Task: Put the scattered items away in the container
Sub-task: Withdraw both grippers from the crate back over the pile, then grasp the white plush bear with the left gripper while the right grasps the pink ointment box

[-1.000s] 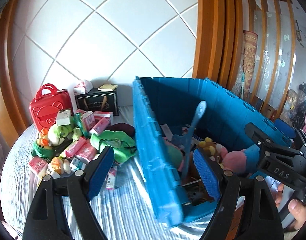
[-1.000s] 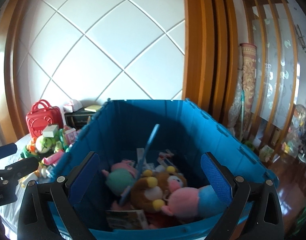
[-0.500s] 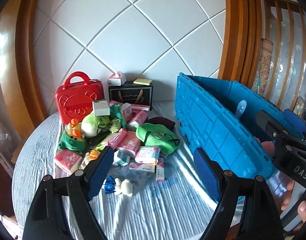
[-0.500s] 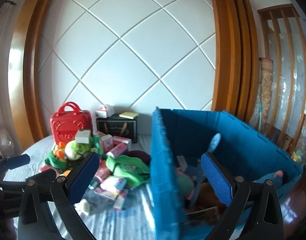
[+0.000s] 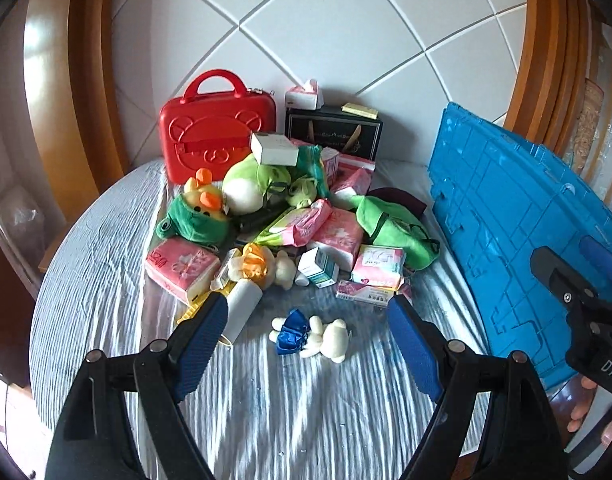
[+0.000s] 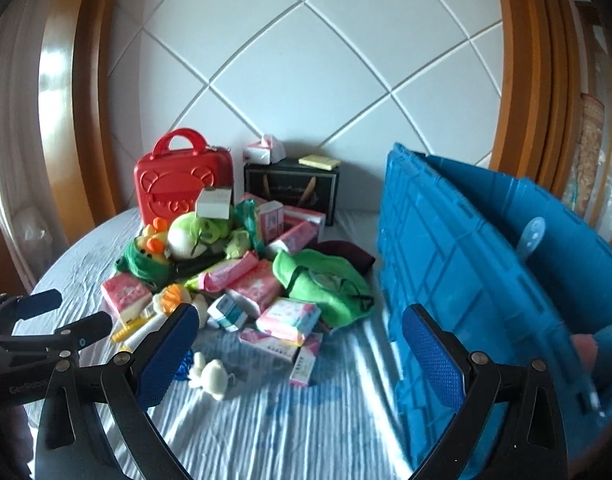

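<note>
A blue plastic crate [image 5: 505, 216] stands on the right of the table; it also shows in the right wrist view [image 6: 465, 264]. A heap of items lies left of it: green plush toys [image 5: 254, 188], pink tissue packs [image 5: 182, 266], small boxes [image 5: 319, 266]. A small white bear with a blue bow [image 5: 309, 336] lies alone in front, between my left gripper's fingers in view. My left gripper [image 5: 307, 344] is open and empty above the table. My right gripper [image 6: 306, 352] is open and empty, left of the crate wall.
A red toy suitcase [image 5: 214, 132] and a black box [image 5: 333, 132] with a tissue pack on it stand at the back against the white panelled wall. The round table has a striped cloth [image 5: 306, 408]. Wooden frames flank both sides.
Both grippers have swung left, away from over the crate, and now face the heap of items on the table. Both stay open and empty.
</note>
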